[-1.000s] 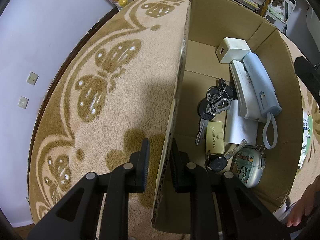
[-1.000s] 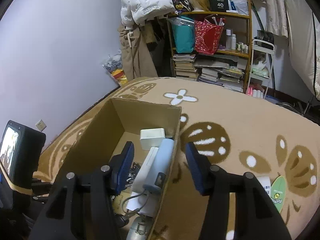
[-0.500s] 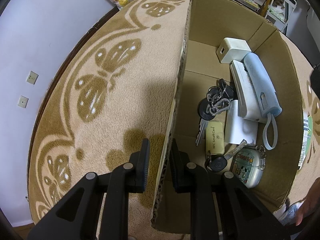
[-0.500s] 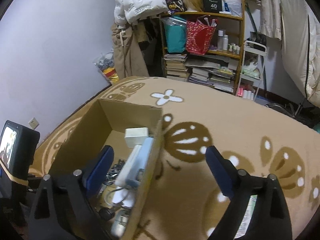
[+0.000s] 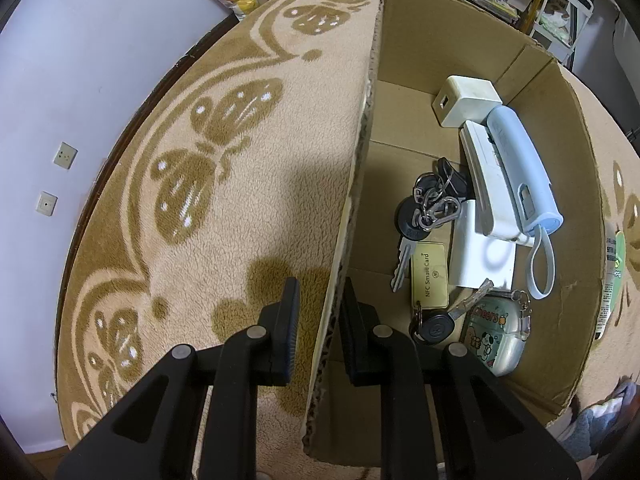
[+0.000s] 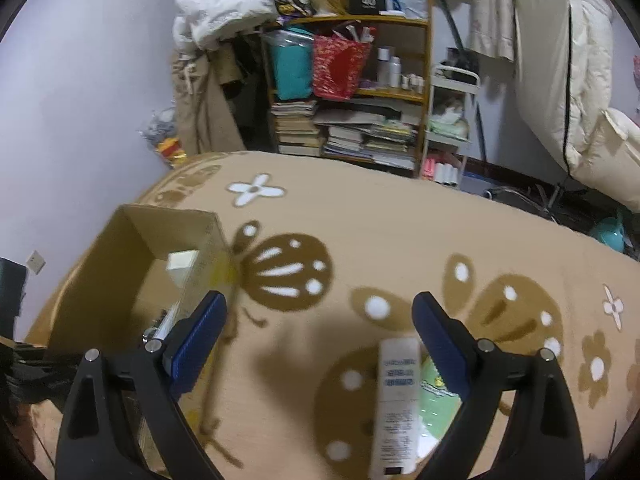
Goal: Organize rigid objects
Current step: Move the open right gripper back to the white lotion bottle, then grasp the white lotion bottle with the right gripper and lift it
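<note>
An open cardboard box stands on a patterned beige rug. My left gripper is shut on the box's left wall, one finger on each side. Inside lie a white cube adapter, a light blue power bank on a white device, a bunch of keys, an NFC card and a cartoon earbud case. My right gripper stands wide open above the rug, right of the box, holding nothing. A white tube and a green card lie on the rug near its right finger.
At the back a wooden shelf holds books, bags and bottles, with coats hanging on either side. A white cart stands to the right of the shelf. A lilac wall runs along the rug's left edge. A person's clothing shows beside the box's near right corner.
My right gripper has opened wide and swung right, from over the box to over the rug. The white tube and green card have come into its view. The left gripper has not moved.
</note>
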{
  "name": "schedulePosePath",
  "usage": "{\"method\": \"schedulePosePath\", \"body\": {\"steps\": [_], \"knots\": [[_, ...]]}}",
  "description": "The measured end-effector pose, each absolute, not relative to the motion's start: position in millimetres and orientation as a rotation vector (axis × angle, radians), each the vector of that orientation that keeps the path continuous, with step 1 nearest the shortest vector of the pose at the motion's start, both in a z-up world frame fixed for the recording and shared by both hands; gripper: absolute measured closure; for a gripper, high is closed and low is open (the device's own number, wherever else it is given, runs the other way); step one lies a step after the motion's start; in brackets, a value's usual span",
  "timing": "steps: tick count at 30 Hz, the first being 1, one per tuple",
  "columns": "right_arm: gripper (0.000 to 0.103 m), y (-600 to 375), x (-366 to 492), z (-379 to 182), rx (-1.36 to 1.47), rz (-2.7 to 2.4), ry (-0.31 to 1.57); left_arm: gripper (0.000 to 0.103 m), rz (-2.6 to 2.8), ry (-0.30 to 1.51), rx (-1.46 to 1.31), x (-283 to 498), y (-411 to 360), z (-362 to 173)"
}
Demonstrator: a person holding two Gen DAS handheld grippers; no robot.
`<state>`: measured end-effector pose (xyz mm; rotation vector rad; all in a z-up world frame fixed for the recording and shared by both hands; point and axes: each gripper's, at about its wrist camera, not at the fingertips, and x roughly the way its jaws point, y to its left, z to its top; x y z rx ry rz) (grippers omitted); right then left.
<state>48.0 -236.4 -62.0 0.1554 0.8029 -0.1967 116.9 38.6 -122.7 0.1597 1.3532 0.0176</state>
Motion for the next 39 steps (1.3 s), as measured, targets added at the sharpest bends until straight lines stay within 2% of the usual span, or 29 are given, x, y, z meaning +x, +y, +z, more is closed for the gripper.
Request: {"method": "schedulePosePath", "body": {"steps": [6,17,23,25,27,31,33,39], "knots": [[0.004,-260.8,46.0,-90.4,0.174,-0.255,0.826,0.084,0.019,1.354,0.157,117.3,38.6,-122.9],[0.004,-287.8,47.6,-153.5,0.257,-0.318,1.053,0.084,0.019,1.356,0.156,117.3,38.8,-123.2],[0.007,-290.8,39.8,-166.3,0.269,-0.34,1.11,0.084,0.018,1.356,0.156,117.4,38.6,-122.8],[0.009,-291.8,38.9,-168.0,0.272,-0.342,1.122,0.084,0.017,1.356,0.153,117.7,38.5,-122.8],[0.018,-292.9,37.8,-171.2,0.283,-0.341,1.138,0.084,0.016,1.356,0.153,117.8,38.5,-122.9],[0.025,-290.9,36.7,-172.3,0.265,-0.348,1.144,0.084,0.012,1.357,0.147,117.9,40.1,-123.8],[0.033,-289.4,37.9,-172.3,0.27,-0.339,1.142,0.084,0.012,1.357,0.147,118.0,40.2,-124.0],[0.034,-279.8,40.1,-173.7,0.264,-0.307,1.141,0.084,0.012,1.357,0.146,117.8,41.1,-124.0]]}}
